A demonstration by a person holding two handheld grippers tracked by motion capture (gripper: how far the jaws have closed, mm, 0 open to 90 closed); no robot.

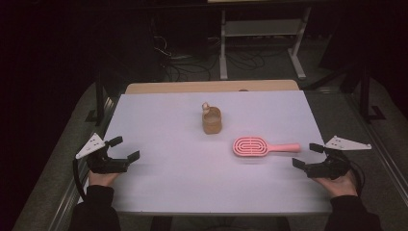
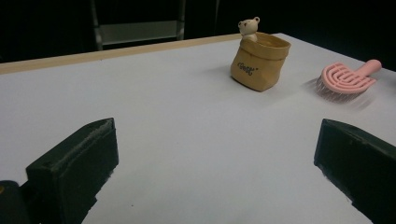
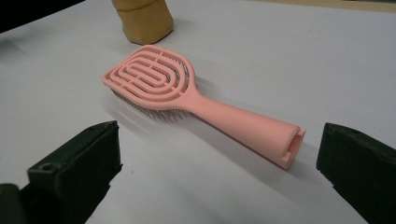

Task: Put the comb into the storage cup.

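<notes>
Lying bristles-down on the white table (image 1: pixel 168 183), the pink plastic vented hairbrush (image 1: pixel 250 146) had its handle pointing at the right gripper (image 1: pixel 308 156), whose jaws stood wide apart, empty, just short of the handle end. The left gripper (image 1: pixel 125 149), equally spread and empty, rested near the left edge. A tan paper-style pouch with a small bear figure (image 1: pixel 211 120) stood upright behind the brush.

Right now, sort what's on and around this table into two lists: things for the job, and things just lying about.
For the job:
pink hairbrush, nearest the open right gripper
tan pouch with the bear
open left gripper

Lying about:
metal stand behind the table
cables on the floor
</notes>
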